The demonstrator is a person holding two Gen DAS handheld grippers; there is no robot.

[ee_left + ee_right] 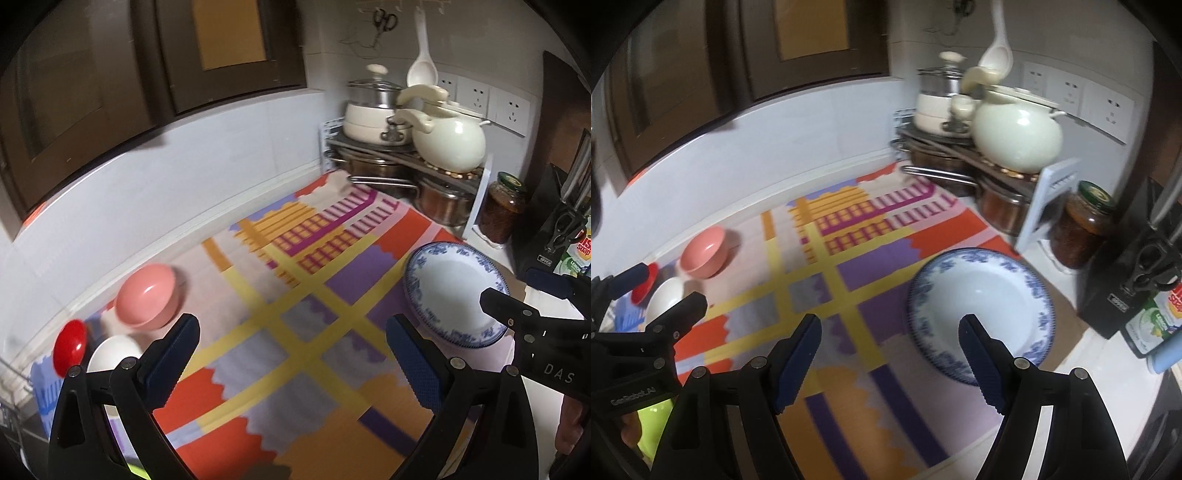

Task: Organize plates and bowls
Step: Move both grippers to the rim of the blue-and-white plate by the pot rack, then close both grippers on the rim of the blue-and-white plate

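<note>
A colourful patterned mat [295, 314] is covering the counter. At its right edge a round blue-rimmed plate [982, 310] is lying flat, rim up; at its left edge a glossy pink bowl [147, 301] is sitting, mouth upward. The left gripper [293, 363] and right gripper [890, 360] are both gaping wide, holding nothing.

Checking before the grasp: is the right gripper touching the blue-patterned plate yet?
Cannot tell. In the right wrist view the open right gripper has one finger overlapping the blue-patterned plate, contact unclear.
</note>
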